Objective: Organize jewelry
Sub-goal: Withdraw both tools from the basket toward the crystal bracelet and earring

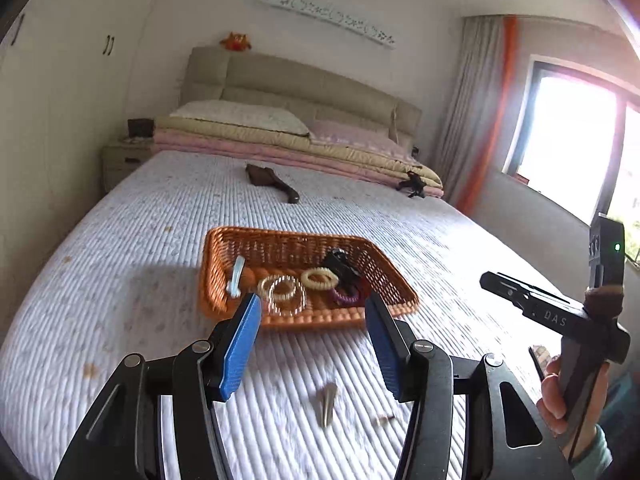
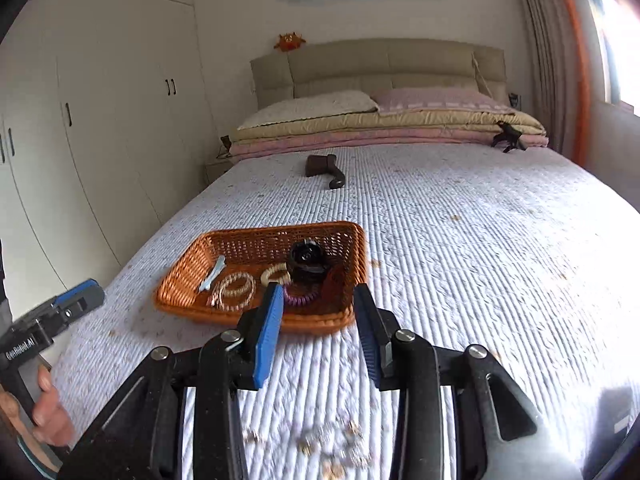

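Note:
An orange wicker basket (image 1: 224, 264) (image 2: 180, 276) sits on the white quilted bed. Inside lie a pale blue clip (image 1: 236, 278) (image 2: 212, 274), clear bead bracelets (image 1: 282, 294) (image 2: 234, 290), a cream coil ring (image 1: 319, 279) (image 2: 274, 274), a purple coil tie (image 1: 344, 298) (image 2: 300, 299) and a black piece (image 1: 340, 264) (image 2: 306, 262). My left gripper (image 1: 312, 316) is open and empty, hovering just before the basket's near rim. My right gripper (image 2: 316, 300) is open and empty over the basket's near right corner. A small metal clip (image 1: 327, 402) lies on the bed under the left gripper. Small gold pieces (image 2: 332, 444) lie scattered under the right gripper.
A dark brown brush-like object (image 1: 272, 182) (image 2: 326, 170) lies farther up the bed. Folded blankets and pillows (image 1: 280, 136) (image 2: 380, 120) stack at the headboard, with a black clip (image 1: 414, 184) (image 2: 508, 136) beside them. Wardrobes (image 2: 100, 120) stand left, a window (image 1: 572, 140) right.

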